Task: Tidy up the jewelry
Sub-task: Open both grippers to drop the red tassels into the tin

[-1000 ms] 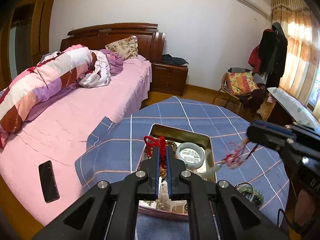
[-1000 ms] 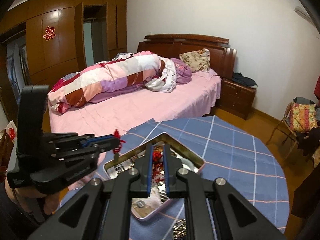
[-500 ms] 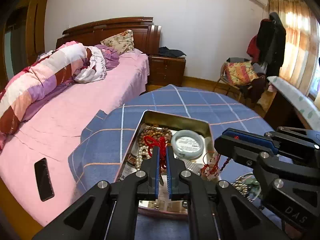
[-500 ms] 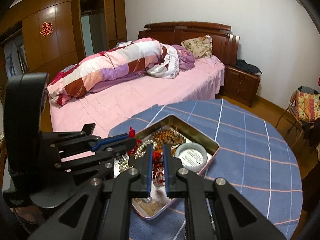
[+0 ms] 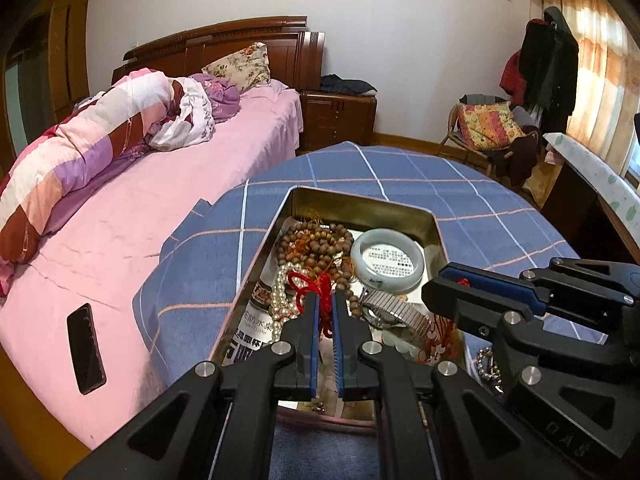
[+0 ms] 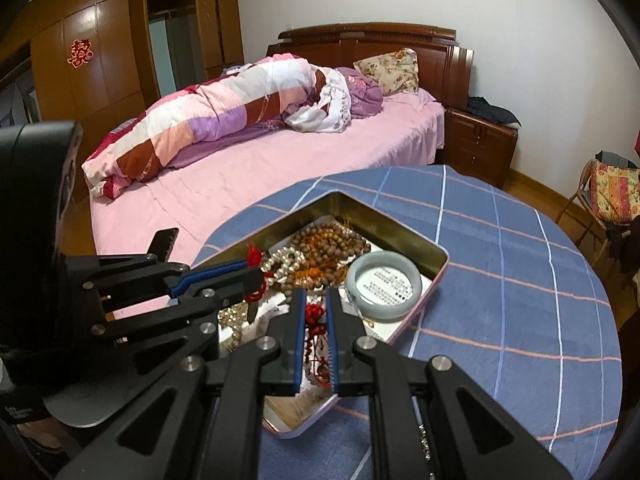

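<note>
Both claws hang over the open metal tin (image 5: 416,216) on the blue checked surface (image 5: 400,168), each closed on one end of the same red cord piece. The left claw (image 5: 325,300) is clamped nearly flat, with the knotted loop of the red cord (image 5: 308,282) bunched just ahead of its tips and a thin strand running back between the blue pads. The right claw (image 6: 315,300) is likewise pinched down, with red knotwork (image 6: 314,314) and dangling strands caught between its pads. Holding the two ends apart like this probably keeps the cord stretched, so it can be laid in the tin without tangling into what already lies there.

Ahead of the left claw's tips lie the brown wooden beads (image 5: 320,240), heaped at the far end of the tin. Just to the left of its tips runs a string of pearls (image 5: 280,300). Ahead and to the right sits the pale jade bangle (image 5: 388,260), flat on a printed slip. Immediately right of the tips lies a metal watch band (image 5: 396,312). Beyond the tin's right wall, under the right claw as the left camera sees it, a loose metal chain (image 5: 486,362) rests on the cloth and is probably still to be put away.

The cord hangs low over the tin's near half, which looks like the least crowded spot, so releasing it there seems the likely next step.
</note>
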Available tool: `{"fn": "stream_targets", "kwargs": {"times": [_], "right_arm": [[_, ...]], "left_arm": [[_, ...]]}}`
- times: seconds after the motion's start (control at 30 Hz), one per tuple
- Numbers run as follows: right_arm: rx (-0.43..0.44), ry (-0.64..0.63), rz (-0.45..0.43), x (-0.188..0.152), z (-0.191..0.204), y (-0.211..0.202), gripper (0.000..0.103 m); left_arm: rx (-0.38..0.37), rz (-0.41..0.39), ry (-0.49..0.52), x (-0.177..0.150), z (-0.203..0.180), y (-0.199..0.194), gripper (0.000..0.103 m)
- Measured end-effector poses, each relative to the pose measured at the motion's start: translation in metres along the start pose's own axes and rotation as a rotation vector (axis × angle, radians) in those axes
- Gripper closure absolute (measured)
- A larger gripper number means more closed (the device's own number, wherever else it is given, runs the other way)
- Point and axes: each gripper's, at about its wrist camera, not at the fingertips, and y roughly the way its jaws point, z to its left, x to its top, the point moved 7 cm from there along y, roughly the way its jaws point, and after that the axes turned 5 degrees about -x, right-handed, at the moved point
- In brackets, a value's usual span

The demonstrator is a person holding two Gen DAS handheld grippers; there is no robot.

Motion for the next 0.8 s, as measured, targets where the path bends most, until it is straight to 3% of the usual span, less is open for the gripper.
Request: {"fn": "stream_targets", "kwargs": {"times": [0.8], "right_arm": [[-0.009,-0.012,0.065,-0.015,0.004,0.022,0.091]], "left_arm": [[0.024,0.045,0.001,-0.011,0.007,0.015,0.097]]}}
